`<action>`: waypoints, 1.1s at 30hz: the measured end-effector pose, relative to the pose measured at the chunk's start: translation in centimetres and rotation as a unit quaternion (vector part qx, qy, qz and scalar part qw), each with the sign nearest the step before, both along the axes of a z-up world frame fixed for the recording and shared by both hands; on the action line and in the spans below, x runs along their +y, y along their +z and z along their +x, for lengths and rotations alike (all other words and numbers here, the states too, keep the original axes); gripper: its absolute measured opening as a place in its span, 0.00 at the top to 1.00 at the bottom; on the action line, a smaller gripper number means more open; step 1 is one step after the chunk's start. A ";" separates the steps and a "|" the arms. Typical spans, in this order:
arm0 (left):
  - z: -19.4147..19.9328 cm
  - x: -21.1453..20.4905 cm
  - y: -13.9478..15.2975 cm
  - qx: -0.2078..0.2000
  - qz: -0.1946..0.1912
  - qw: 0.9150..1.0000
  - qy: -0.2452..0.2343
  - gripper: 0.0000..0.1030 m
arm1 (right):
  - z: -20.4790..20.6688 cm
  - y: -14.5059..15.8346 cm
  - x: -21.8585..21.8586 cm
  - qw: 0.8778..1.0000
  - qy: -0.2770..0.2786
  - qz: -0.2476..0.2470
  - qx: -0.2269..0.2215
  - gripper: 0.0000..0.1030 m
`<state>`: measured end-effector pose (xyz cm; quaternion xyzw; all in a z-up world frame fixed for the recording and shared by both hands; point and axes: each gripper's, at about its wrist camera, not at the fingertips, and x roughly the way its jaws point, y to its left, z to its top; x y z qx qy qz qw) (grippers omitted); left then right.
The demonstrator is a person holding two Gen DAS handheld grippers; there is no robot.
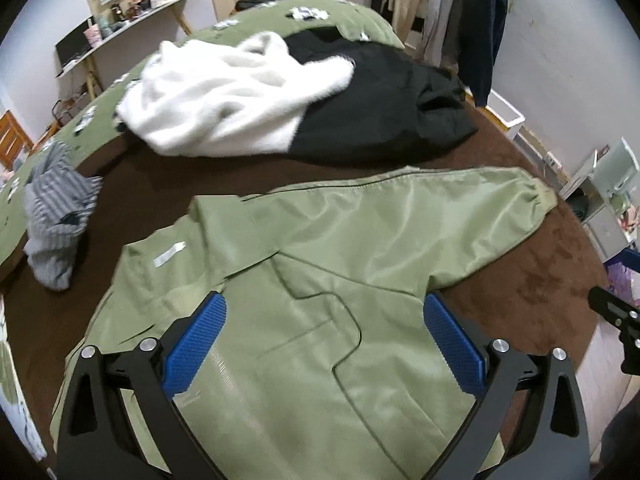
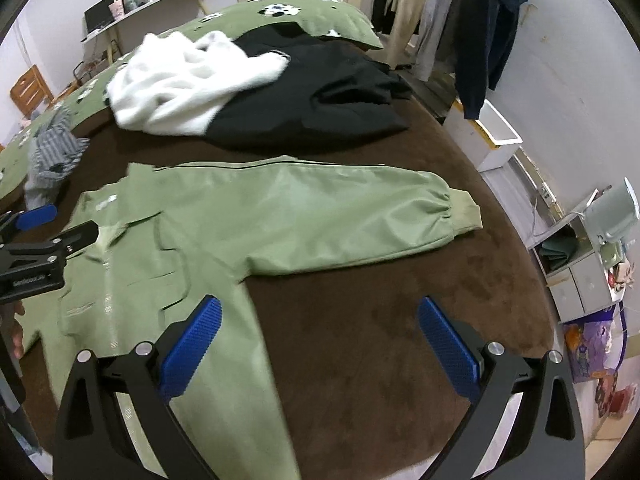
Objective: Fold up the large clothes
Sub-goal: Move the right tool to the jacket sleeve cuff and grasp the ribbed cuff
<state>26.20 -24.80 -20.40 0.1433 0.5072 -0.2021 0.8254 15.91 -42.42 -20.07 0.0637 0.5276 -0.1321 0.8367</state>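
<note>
A wide bed covered in a brown suede-like blanket (image 2: 360, 320) carries everything. A light green shiny jacket (image 2: 224, 216) lies spread flat on it, one sleeve stretched out sideways. Behind it a fluffy white garment (image 2: 176, 84) partly overlaps a black garment (image 2: 320, 100). A crumpled grey striped garment (image 1: 54, 216) sits beside a green patterned quilt (image 1: 304, 12).

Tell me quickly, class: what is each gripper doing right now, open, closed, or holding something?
Left gripper: open, holding nothing, over the green jacket.
Right gripper: open, holding nothing, over the jacket's edge and the brown blanket.
</note>
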 end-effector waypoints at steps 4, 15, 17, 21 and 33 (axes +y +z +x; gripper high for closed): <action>1.7 -1.6 -4.7 0.006 0.002 1.000 -0.004 0.06 | 1.0 -4.0 -2.1 1.000 -0.011 -0.004 -0.008 0.06; 4.7 -4.4 -17.3 0.022 0.027 0.999 0.004 0.06 | 1.6 -13.4 -7.6 0.998 -0.063 0.008 -0.010 0.06; 4.8 -4.7 -18.5 0.022 0.029 0.999 0.001 0.05 | 1.5 -14.2 -8.5 0.998 -0.068 0.010 -0.011 0.06; 5.0 -4.4 -19.2 0.022 0.011 1.000 0.009 0.05 | 1.3 -15.2 -11.0 0.997 -0.078 0.010 -0.019 0.06; 5.2 -5.1 -19.4 0.017 0.021 1.000 -0.003 0.05 | 2.1 -16.9 -23.7 0.959 -0.190 0.167 -0.125 0.07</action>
